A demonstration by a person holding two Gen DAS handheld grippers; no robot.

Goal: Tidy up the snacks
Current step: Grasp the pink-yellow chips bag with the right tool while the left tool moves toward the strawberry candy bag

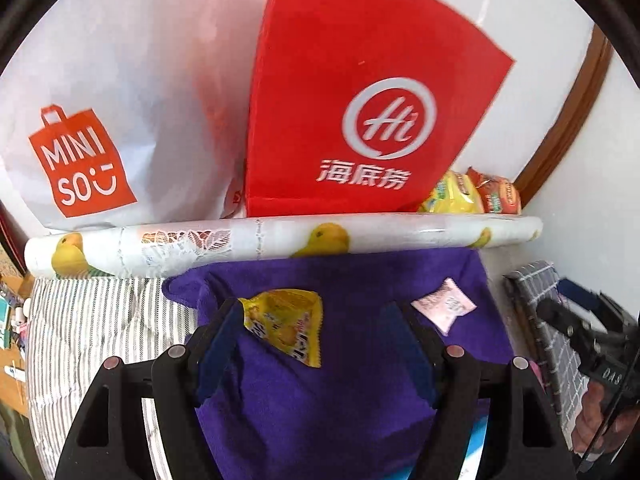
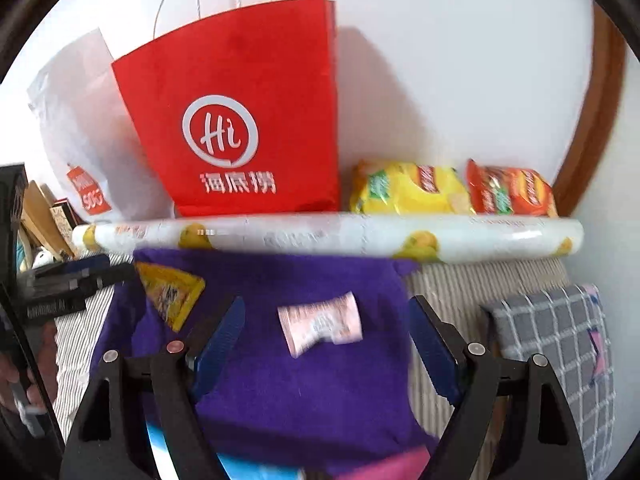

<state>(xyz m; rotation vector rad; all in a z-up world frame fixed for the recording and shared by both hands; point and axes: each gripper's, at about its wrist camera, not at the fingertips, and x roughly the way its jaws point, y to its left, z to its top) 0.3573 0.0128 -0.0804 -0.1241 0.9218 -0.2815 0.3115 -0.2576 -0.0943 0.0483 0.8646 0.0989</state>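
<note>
1. Snacks: two small packets lie on the purple cloth. The yellow snack packet sits to the left; the pink snack packet sits to the right, well apart from it.
2. Two larger bags, the yellow chip bag and the orange chip bag, rest at the far right, against the wall, behind the patterned roll.
3. The red paper bag and the white shopping bag stand at the far side, beyond the roll.
4. Left gripper: jaws apart, nothing clamped. The yellow snack packet's left corner lies just beside the left finger; contact cannot be confirmed.
5. Right gripper: jaws apart, nothing held. The pink snack packet shows between the fingers, lying on the cloth below them.
6. Risk: a low closing stroke is likely to pinch the soft cloth with the packet and drag it.
7. Risk: thin, slick wrappers may slip from the pads if gripped at an edge.
8. Risk: a reach toward the far bags may knock the roll or tip the red paper bag.
</note>
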